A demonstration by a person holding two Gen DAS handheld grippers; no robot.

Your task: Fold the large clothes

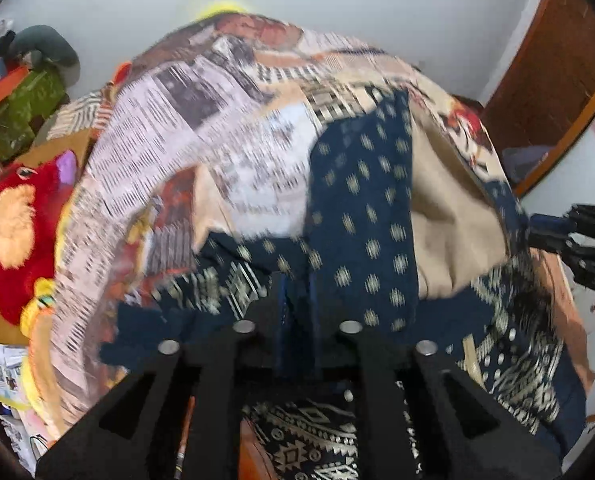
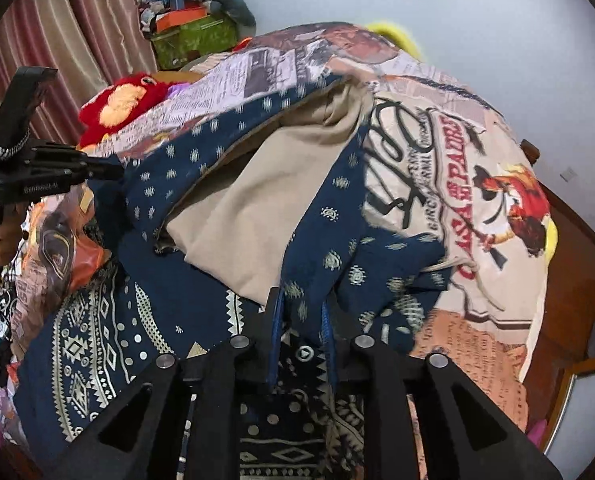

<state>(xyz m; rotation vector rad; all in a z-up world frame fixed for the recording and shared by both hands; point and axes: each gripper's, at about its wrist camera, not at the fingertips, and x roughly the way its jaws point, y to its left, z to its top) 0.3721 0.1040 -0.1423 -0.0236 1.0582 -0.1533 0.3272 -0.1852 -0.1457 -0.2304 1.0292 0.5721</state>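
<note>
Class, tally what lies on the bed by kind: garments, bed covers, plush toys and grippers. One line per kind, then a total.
Navy patterned garment with tan lining: 1
Printed newspaper-style bed cover: 1
Red plush toy: 1
Grippers, left gripper and right gripper, both shut on the garment: 2
Total: 5

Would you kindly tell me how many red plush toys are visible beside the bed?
1. The red plush toy lies at the bed's left edge, beside the newspaper-print bedspread and in front of the green box. Others may be hidden behind the blue patterned garment.
</note>
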